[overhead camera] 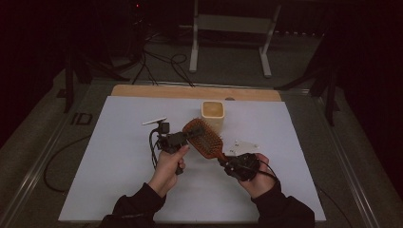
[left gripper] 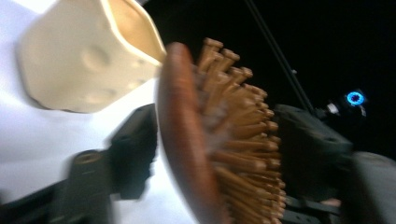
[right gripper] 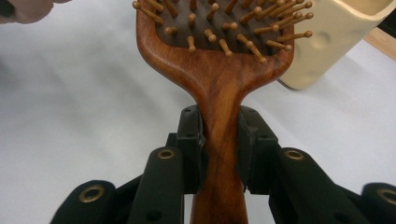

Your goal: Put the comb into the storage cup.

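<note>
A wooden paddle hairbrush (overhead camera: 204, 137) hangs just above the white sheet, bristles up and to the right. My right gripper (overhead camera: 225, 161) is shut on its handle; in the right gripper view both pads clamp the narrow neck (right gripper: 219, 135) below the brush head (right gripper: 219, 70). My left gripper (overhead camera: 186, 137) comes in from the left onto the head. In the left gripper view the head (left gripper: 187, 140) stands edge-on between the jaws (left gripper: 217, 140), one pad against its smooth back and the other at the bristle tips. A cream cup (overhead camera: 213, 111) stands just behind the brush.
The white sheet (overhead camera: 119, 156) covers the table, with a wooden board edge (overhead camera: 190, 91) along its far side. The cream cup (left gripper: 88, 60) (right gripper: 336, 42) is close to the brush head. Cables and a white stand (overhead camera: 228, 23) sit on the dark floor beyond.
</note>
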### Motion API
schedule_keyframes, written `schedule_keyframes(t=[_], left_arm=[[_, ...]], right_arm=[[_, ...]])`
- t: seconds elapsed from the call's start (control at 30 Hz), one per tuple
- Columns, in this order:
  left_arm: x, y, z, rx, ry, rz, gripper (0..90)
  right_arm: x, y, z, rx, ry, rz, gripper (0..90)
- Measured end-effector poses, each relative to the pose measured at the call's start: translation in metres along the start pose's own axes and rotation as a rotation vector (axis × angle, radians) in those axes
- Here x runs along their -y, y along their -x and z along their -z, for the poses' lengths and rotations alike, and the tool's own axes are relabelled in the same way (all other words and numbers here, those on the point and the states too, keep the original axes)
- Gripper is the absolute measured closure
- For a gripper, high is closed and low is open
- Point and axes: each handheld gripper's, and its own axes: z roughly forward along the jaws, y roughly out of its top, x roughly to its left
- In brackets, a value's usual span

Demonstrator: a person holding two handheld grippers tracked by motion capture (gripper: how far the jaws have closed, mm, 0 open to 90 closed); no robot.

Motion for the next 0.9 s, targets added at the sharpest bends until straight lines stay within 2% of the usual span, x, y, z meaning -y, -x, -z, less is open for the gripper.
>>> schedule_keyframes(t=[0.13, 0.23, 0.4, 0.53, 0.63, 0.67, 0.73, 0.83, 0.9], left_arm=[[0.000, -0.004, 0.000, 0.034, 0.012, 0.049, 44.1], [0.000, -0.004, 0.001, 0.048, 0.018, 0.067, 47.7], [-0.001, 0.001, 0.002, 0.047, 0.020, 0.047, 51.3], [-0.002, 0.008, 0.003, 0.053, 0.027, 0.011, 52.6], [-0.004, 0.014, 0.004, 0.067, 0.034, -0.023, 53.0], [-0.005, 0.016, 0.004, 0.066, 0.032, -0.039, 53.2], [-0.007, 0.021, 0.005, 0.057, 0.039, -0.072, 53.2], [-0.012, 0.025, 0.007, 0.059, 0.038, -0.093, 53.3], [-0.016, 0.029, 0.009, 0.045, 0.043, -0.121, 53.3]], right_arm=[[0.001, 0.001, -0.001, 0.001, 0.004, 0.000, 72.8], [0.001, 0.001, -0.002, 0.001, 0.005, 0.000, 72.8], [0.002, 0.002, -0.003, -0.003, 0.003, -0.001, 72.7], [0.002, 0.002, -0.002, -0.004, 0.008, -0.005, 72.5], [0.002, 0.003, 0.000, -0.017, 0.033, -0.016, 71.5], [0.002, 0.004, 0.001, -0.020, 0.045, -0.013, 68.8], [0.001, 0.003, 0.002, -0.031, 0.061, -0.017, 57.4], [0.001, 0.005, 0.003, -0.051, 0.080, -0.034, 39.7], [0.001, 0.007, 0.002, -0.043, 0.086, -0.043, 30.7]])
